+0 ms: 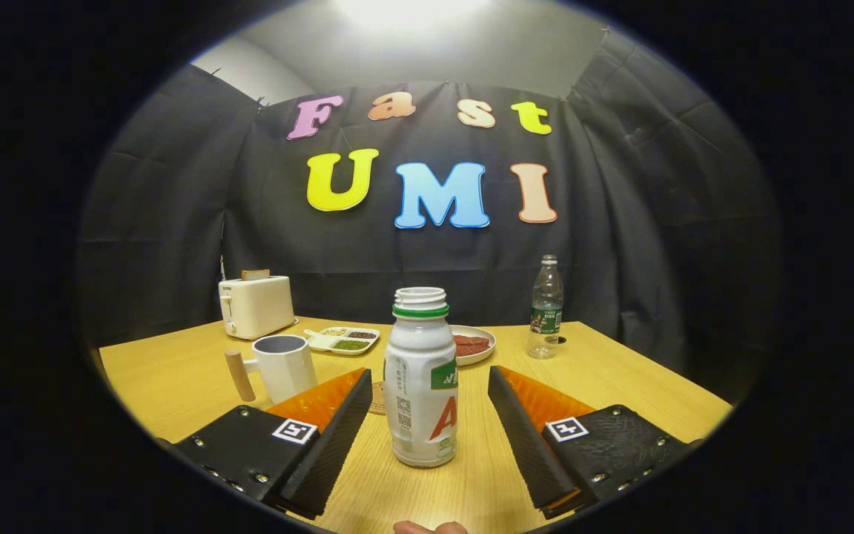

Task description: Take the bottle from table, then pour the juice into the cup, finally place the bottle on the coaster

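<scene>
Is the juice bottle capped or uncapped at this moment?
Uncapped: the juice bottle stands upright on the table with its threaded neck bare, between the open gripper fingers, neither touching it.

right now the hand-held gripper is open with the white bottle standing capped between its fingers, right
Not quite: the gripper view shows the white bottle uncapped, its mouth open. The rest holds: the hand-held gripper is open, and the bottle stands upright between its fingers, touching neither.

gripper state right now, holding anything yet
Gripper: open, holding nothing; the white bottle stands upright on the table between its fingers, with a gap on each side.
</scene>
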The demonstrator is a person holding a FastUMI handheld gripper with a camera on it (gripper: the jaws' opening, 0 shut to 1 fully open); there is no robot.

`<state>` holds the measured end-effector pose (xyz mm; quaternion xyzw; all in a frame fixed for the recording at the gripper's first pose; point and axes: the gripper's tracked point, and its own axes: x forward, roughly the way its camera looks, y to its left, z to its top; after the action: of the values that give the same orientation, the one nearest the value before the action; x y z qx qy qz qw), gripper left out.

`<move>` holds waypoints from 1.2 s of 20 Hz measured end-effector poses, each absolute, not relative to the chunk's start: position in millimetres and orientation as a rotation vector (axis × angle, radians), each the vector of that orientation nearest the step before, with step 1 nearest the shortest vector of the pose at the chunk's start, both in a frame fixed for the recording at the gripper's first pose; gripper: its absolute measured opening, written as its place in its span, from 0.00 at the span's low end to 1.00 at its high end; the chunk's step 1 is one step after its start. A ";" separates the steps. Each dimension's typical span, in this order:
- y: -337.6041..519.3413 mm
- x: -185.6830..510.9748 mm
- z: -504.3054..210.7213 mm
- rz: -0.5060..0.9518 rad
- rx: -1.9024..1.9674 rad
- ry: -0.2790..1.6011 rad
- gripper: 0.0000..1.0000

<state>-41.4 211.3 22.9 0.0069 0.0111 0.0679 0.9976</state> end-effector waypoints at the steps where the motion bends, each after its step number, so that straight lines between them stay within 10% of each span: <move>1: 212.5 -38.0 21.0 0.133 0.019 0.024 0.97; 14: 220.1 0.0 -4.0 0.055 0.063 0.065 0.96; 16: 225.9 1.7 -3.1 0.085 0.047 0.065 0.73; 24: 230.3 4.4 17.4 0.106 -0.110 0.034 0.72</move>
<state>4.4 230.3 17.4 -0.0550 0.0171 0.0530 0.9969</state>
